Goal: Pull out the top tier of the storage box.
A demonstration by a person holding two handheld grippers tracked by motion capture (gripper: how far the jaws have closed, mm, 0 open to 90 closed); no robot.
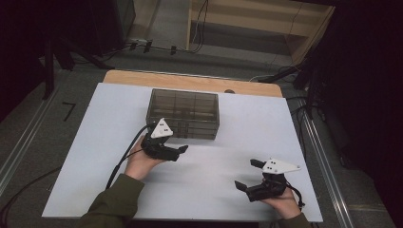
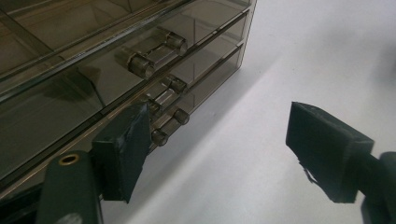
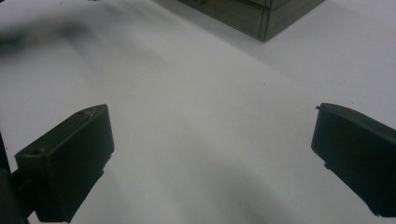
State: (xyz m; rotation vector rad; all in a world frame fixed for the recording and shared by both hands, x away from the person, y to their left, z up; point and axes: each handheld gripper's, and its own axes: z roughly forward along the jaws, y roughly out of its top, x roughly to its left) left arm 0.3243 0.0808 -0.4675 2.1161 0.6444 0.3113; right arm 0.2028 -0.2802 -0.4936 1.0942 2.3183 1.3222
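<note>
Your left tool (image 2: 219, 149) stands with jaws apart, one jaw just beside the smoked drawer box (image 1: 185, 113) and its knobs (image 2: 140, 65). Your right tool (image 1: 252, 175) is likewise spread wide over bare white tabletop (image 1: 214, 180), well apart from the box and near the front right edge.

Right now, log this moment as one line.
left gripper: open, at smoky clear plastic drawer box front | right gripper: open, empty, over white table

A drawer box (image 1: 184, 113) sits on the bench (image 1: 237, 142) toward twelve o'clock. The left tool (image 1: 177, 151) lies just before the box's front, at about seven o'clock of it, one jaw beside the drawer knobs (image 2: 161, 121). The right tool (image 1: 248, 174) lies well apart, at four o'clock of the box, near the bench's near edge.
</note>
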